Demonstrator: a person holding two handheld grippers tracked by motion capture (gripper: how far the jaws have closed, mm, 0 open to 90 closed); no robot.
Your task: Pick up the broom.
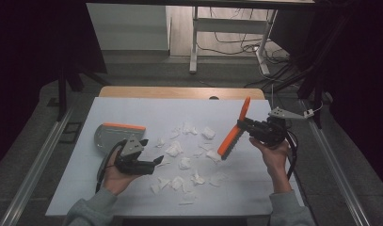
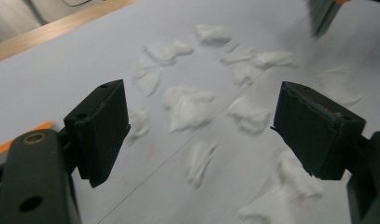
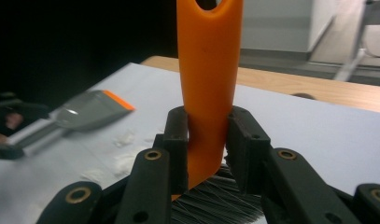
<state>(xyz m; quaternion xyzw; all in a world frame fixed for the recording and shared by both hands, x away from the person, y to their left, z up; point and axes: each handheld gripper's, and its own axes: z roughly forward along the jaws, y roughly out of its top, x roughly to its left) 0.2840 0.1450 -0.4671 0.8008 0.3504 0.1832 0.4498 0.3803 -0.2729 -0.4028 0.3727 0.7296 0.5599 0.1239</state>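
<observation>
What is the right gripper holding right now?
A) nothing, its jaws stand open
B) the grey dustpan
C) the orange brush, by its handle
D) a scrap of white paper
C: in the right gripper view the right gripper has both jaws pressed on the orange brush handle, bristles below.

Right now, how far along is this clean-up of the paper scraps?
Hardly begun. The right gripper already grips the orange brush, bristles near the scraps. The left gripper is open beside the dustpan, which lies unheld. The paper scraps are still scattered on the table; none look swept in.
</observation>
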